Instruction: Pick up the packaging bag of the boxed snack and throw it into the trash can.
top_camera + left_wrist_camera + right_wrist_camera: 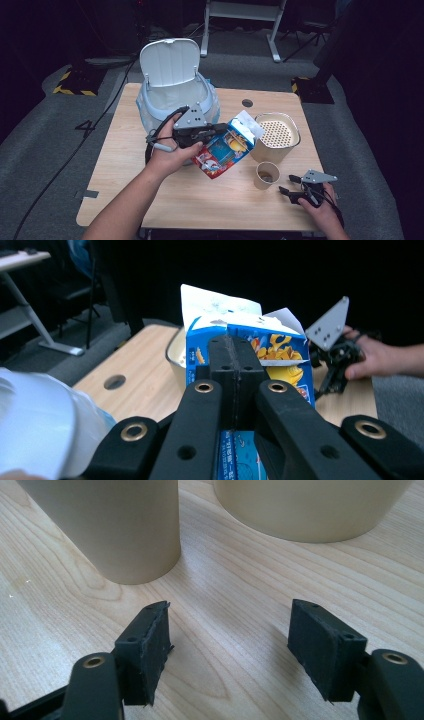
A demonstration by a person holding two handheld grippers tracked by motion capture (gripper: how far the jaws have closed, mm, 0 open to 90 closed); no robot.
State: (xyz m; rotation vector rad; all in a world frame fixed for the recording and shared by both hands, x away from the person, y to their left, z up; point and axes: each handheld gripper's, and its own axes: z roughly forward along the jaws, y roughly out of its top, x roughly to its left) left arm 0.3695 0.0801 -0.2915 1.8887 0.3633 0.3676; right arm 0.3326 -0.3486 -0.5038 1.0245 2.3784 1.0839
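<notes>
Fingers [235, 370] pinch carton [225, 147] — blue, torn-open.

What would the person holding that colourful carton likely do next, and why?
Probably swing the carton over the open white bin and drop it in. The left hand-held gripper is shut on its torn-open top and holds it clear of the table, right beside the bin, whose lid stands up.

Your table [150, 190] is evenly lit from above while the room around it falls black. In the right gripper view, soft shadows sit under the cup [107, 525], and both jaws look slightly blurred.
</notes>
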